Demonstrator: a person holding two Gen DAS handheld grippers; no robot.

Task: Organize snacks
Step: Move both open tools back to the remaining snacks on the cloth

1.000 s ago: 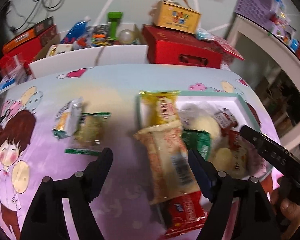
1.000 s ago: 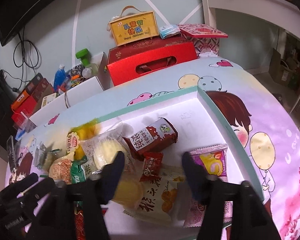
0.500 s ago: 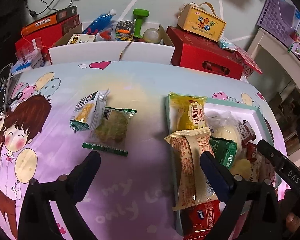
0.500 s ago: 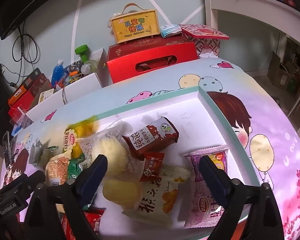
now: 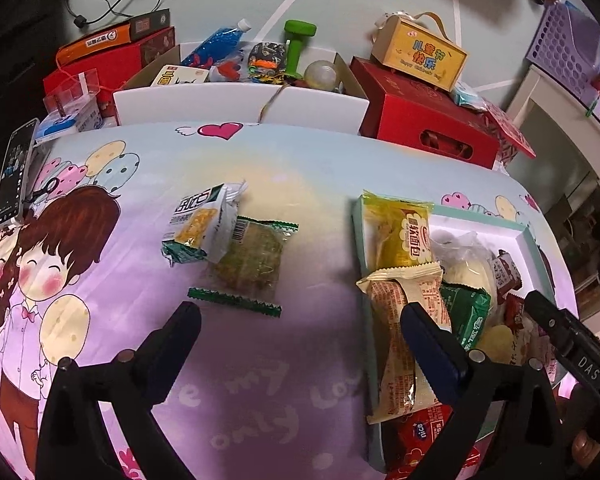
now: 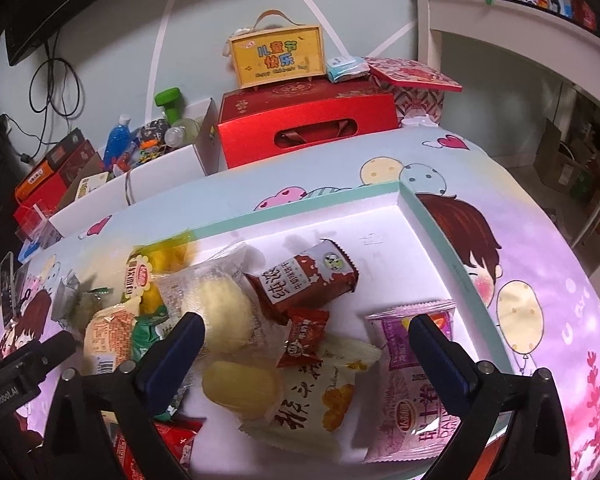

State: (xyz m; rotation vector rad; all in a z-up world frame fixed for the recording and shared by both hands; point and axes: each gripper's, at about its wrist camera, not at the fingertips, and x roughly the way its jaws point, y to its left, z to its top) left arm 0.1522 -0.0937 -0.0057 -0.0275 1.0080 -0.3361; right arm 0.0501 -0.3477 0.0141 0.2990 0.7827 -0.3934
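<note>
Cartoon-print tablecloth, cluttered boxes behind. Teal-rimmed white tray mostly filled with snack packets. Two left outside: green-white crinkled pouch overlapping clear-wrapped green cake. Left gripper and right gripper spread apart, empty.

Your left black plastic gripper and right black plastic gripper: dark-blue finger pads, silver screws, white "DAS" and "GenRobot.AI" lettering.
</note>
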